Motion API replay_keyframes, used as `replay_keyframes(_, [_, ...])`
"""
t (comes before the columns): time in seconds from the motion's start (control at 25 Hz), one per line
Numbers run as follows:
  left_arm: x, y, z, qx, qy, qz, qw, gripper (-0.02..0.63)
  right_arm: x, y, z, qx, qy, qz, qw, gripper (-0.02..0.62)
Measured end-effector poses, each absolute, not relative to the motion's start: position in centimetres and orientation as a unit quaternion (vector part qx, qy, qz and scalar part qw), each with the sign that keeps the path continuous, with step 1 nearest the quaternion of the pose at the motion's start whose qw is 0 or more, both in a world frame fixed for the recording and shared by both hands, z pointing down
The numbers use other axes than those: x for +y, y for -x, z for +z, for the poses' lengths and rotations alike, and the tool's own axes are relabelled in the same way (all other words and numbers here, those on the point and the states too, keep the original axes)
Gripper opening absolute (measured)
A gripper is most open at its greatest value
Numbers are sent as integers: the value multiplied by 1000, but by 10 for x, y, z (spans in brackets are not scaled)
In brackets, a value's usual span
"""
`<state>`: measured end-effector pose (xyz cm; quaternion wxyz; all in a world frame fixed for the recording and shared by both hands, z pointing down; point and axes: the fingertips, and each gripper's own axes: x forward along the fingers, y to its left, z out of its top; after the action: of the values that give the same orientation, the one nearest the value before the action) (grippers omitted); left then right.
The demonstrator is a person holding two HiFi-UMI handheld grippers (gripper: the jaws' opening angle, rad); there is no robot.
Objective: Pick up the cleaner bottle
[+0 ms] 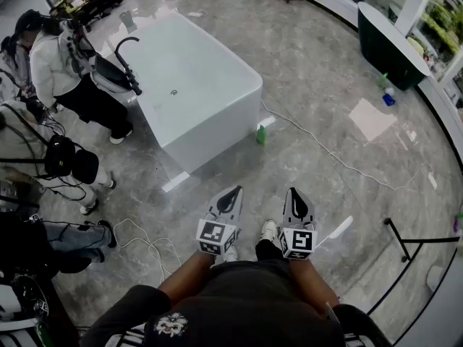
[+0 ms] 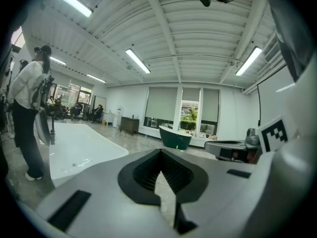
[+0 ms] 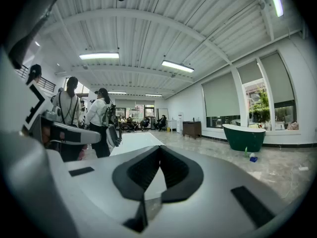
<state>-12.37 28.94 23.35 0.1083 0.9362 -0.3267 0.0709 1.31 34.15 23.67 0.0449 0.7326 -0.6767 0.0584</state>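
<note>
Two handheld grippers are held side by side at waist level and point forward over the marble floor (image 1: 318,63). The left gripper (image 1: 234,189) is clenched: its own view shows the black pad tips meeting, with nothing between them. The right gripper (image 1: 291,190) is likewise clenched and empty, tips together.

One green cleaner bottle (image 1: 261,134) stands upright on the floor, just beside the near corner of the white bathtub (image 1: 217,125). It is well apart from both grippers and ahead of them. A white cable (image 1: 325,154) runs across the floor near it.

A second green bottle (image 1: 383,80) and a blue item (image 1: 388,99) stand by the dark green bathtub (image 1: 391,49) at the far right. A black faucet (image 1: 127,63) arches over the white bathtub's left rim, where a person (image 1: 61,67) stands.
</note>
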Motion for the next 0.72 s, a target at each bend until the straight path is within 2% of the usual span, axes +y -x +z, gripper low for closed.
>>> replay_keyframes(0.32, [242,51,229,-354,-927,66,105,2,286,-85,239,-708,-702,52,53,15])
replay_keyframes(0.72, [210,11,237,-377,-916,82,110,2,235,-123,241,-724,-686,53,44,15])
